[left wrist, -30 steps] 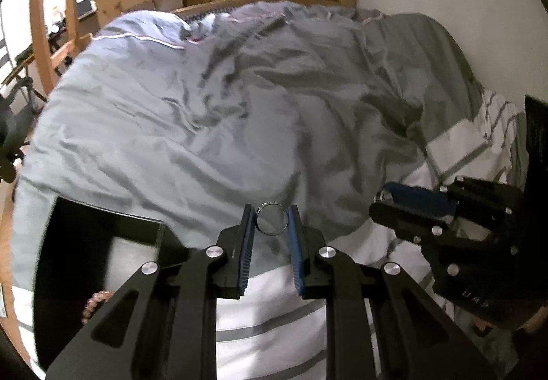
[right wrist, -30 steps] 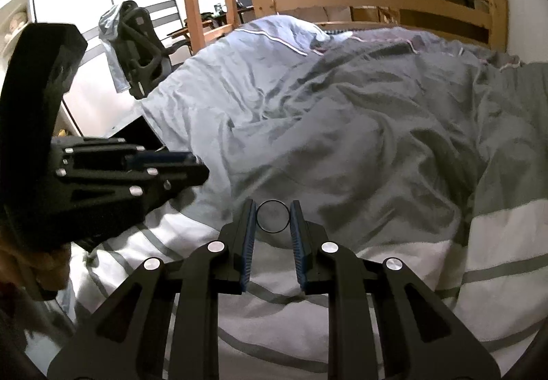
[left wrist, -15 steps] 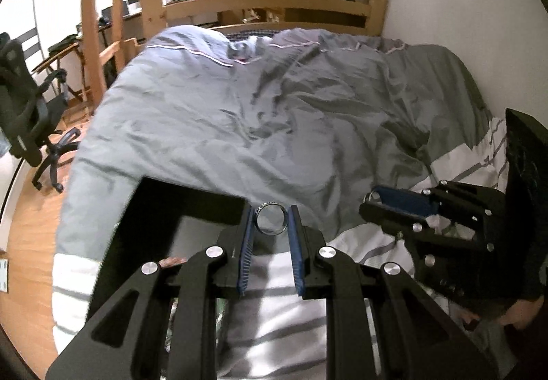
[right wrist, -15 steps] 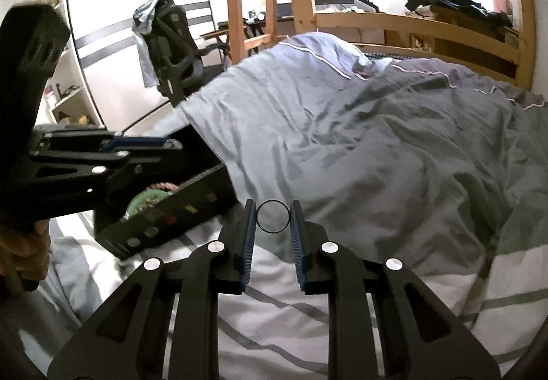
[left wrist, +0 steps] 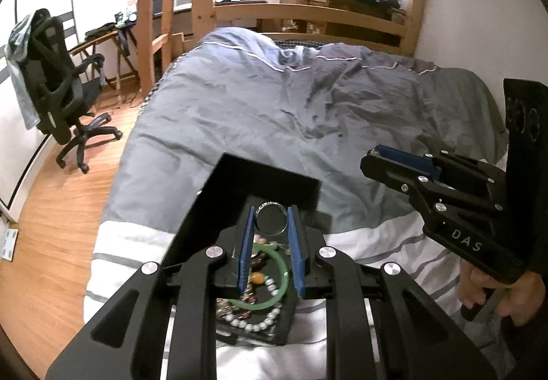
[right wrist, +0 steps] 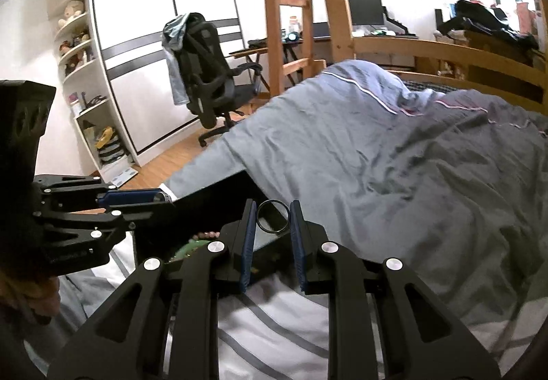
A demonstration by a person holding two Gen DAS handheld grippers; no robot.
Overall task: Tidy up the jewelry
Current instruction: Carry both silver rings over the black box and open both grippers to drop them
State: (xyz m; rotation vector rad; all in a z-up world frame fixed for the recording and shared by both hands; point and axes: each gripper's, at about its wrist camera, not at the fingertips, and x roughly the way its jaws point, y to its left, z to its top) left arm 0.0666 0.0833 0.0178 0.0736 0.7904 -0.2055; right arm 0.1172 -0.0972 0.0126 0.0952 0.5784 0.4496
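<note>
My left gripper (left wrist: pixel 271 220) is shut on a silver ring (left wrist: pixel 272 219) and holds it over an open black jewelry box (left wrist: pixel 219 205) on the bed. The box holds a green bangle (left wrist: pixel 274 280) and a pearl bracelet (left wrist: pixel 255 323). My right gripper (right wrist: pixel 273 217) is shut on a thin dark ring (right wrist: pixel 273 216) just right of the box (right wrist: pixel 219 195). Each gripper shows in the other's view: the right one (left wrist: pixel 373 157) at the right, the left one (right wrist: pixel 161 198) at the left.
The box lies on a grey duvet (left wrist: pixel 274 106) with a white striped sheet (left wrist: pixel 126 243) toward me. A wooden bed frame (left wrist: pixel 308 13) stands behind, a black office chair (left wrist: pixel 58 89) on the wood floor at the left, shelves (right wrist: pixel 78 72) beyond.
Both grippers have swung left with their rings. The jewelry box has come under the left gripper, and the chair and floor have come into view.
</note>
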